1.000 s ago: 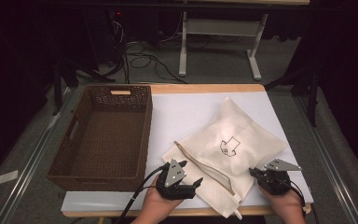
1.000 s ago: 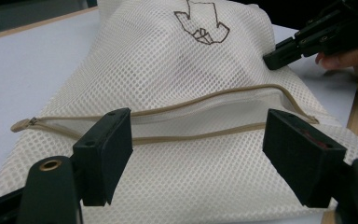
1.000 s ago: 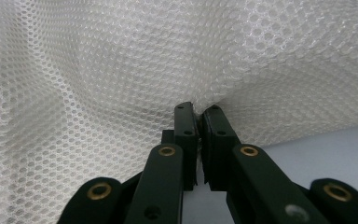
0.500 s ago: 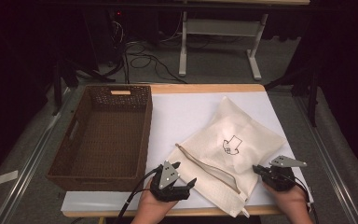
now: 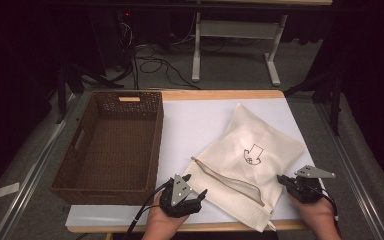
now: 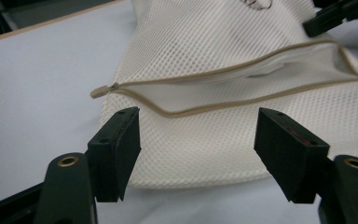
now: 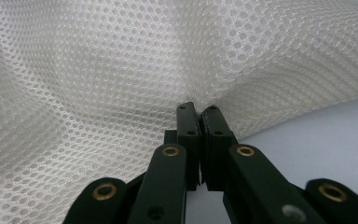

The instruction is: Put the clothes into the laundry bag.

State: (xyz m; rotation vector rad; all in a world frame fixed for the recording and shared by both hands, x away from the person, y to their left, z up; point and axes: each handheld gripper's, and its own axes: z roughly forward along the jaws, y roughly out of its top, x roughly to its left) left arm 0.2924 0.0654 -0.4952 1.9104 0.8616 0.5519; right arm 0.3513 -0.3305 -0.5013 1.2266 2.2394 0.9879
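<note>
A cream mesh bag (image 5: 260, 135) with a small black print (image 5: 252, 154) lies at the right of the white table cover (image 5: 190, 125). Its tan zipper (image 5: 228, 175) runs along the near side and stands partly open (image 6: 242, 81), with the pull (image 6: 98, 92) at the left end. My left gripper (image 5: 199, 199) is open near the front edge, just short of the bag's near left corner (image 6: 198, 135). My right gripper (image 5: 283, 179) is shut on the bag's right edge, mesh pinched between its jaws (image 7: 199, 112).
A brown wicker basket (image 5: 152, 145) with nothing in it stands at the left of the table. Bare white cover lies between basket and bag. Beyond the table are cables and a stand's legs (image 5: 197, 55) on the floor.
My left gripper has drawn back a little toward the front edge. The right gripper has shifted slightly right, still on the bag's edge.
</note>
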